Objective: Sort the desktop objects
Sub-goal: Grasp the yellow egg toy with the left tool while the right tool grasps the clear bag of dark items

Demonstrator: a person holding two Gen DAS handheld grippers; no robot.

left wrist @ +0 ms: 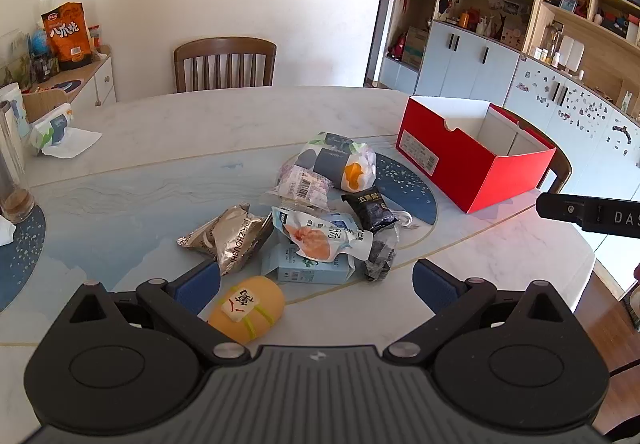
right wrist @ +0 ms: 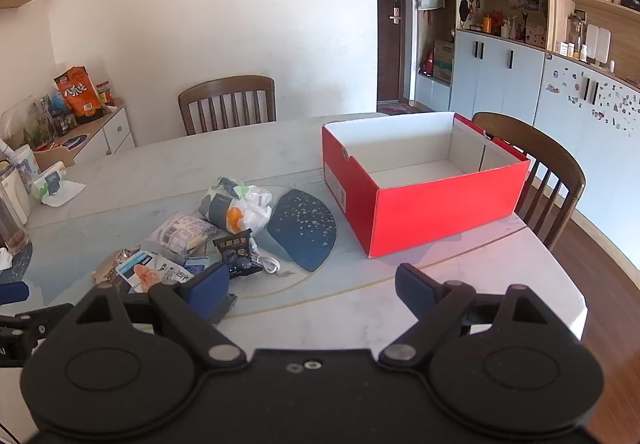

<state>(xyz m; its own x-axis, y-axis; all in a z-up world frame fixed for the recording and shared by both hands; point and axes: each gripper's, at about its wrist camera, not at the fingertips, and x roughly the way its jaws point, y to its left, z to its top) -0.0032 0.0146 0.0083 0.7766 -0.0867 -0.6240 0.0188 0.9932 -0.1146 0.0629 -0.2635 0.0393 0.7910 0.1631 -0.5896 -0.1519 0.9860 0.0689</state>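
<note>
- left gripper (left wrist: pixel 316 284) hovers low over the near side of the table (left wrist: pixel 160 132), fingers (left wrist: pixel 198 286) spread wide and holding nothing; a yellow capsule-shaped toy (left wrist: pixel 248 310) lies just beside its left finger
- right gripper (right wrist: pixel 312 290) also has its fingers spread wide, nothing between them; bare marble shows in the gap
- the pile of snack packets (left wrist: pixel 316 204) sits mid-table: a silver foil bag (left wrist: pixel 228 240), a black packet (left wrist: pixel 370 210), a light blue carton (left wrist: pixel 308 270), a white wrapped bundle (left wrist: pixel 340 164)
- the red box (right wrist: pixel 424 200), open and white inside, stands to the right of the pile, apart from it, beside a wooden chair (right wrist: pixel 552 172)
</note>
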